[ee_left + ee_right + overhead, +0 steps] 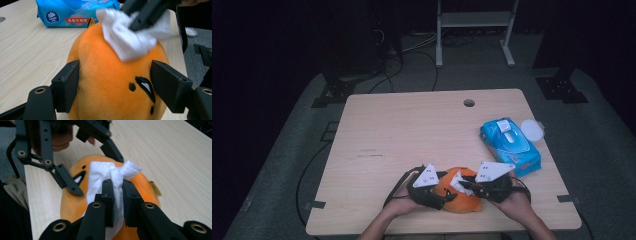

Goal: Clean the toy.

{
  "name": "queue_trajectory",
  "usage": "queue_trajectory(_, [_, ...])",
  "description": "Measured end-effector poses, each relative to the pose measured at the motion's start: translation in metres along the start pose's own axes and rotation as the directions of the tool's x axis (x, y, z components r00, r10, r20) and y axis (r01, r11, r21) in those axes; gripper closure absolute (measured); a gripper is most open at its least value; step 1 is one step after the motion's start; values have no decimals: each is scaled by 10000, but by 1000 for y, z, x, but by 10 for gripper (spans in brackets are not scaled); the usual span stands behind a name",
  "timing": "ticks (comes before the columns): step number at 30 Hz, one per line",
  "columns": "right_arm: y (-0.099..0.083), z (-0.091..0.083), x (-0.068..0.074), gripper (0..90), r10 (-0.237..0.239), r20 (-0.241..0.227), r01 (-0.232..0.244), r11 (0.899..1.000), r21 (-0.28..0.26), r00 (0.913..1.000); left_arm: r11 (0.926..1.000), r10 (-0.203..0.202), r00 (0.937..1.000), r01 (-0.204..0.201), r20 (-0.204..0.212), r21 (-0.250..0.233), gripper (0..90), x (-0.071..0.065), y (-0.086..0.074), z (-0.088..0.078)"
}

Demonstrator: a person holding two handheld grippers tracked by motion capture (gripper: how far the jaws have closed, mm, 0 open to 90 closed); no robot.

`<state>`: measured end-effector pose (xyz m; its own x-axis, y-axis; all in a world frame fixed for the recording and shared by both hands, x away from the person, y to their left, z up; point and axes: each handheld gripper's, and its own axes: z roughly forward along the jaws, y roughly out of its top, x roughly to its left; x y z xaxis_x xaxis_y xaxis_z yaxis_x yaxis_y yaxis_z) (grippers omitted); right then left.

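Note:
An orange plush toy point(464, 202) with a small black face lies near the table's front edge. My left gripper point(446, 197) is shut on it, one pad pressing each side of its body point(110, 80). A crumpled white wipe point(126, 40) rests on the top of the toy. My right gripper point(117, 192) is shut on a bunched fold of that wipe point(100, 173) and comes in from the right in the high view point(465, 187). The toy's underside is hidden.
A blue pack of wet wipes point(510, 146) lies at the table's right side, with a round white lid point(532, 130) at the edge behind it. A cable hole point(469, 103) sits near the far edge. Bare wood point(412, 130) stretches across the middle and left.

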<state>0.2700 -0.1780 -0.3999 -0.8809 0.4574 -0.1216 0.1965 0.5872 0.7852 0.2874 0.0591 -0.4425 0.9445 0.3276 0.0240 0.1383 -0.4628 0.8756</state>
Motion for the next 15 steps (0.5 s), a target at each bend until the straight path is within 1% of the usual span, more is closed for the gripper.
queue_trajectory(2, [-3,-6,-7,804,251,211,-251,9997,-27,9995,10000,14,10000,-14,6,-6,259,0,0,0])
queue_trajectory(3, [-5,-8,-10,804,304,300,-303,9995,-42,9991,10000,33,10000,-33,9,-7,259,0,0,0])
queue_trajectory(7, [-13,-17,-23,804,633,852,-636,9980,11,9943,9998,188,9998,-188,84,-19,258,-1,-1,-1])
queue_trajectory(8, [-14,-19,-25,804,798,836,-798,9968,-35,9933,9998,205,9997,-205,123,-11,258,-1,0,-1])
queue_trajectory(10, [-15,-18,-27,804,883,773,-879,9961,-82,9931,9998,177,9996,-177,204,-12,256,-1,0,-1])
queue_trajectory(12, [-14,-16,-23,805,689,730,-687,9976,-50,9950,10000,64,9989,-62,472,-42,233,2,1,-4])
queue_trajectory(14, [-12,-14,-18,805,467,433,-464,9989,-78,9980,9997,-223,9972,232,718,-114,178,8,4,-10])
queue_trajectory(15, [-11,-13,-14,806,352,167,-351,9994,-65,9992,9987,-440,9959,458,792,-204,139,12,4,-12])
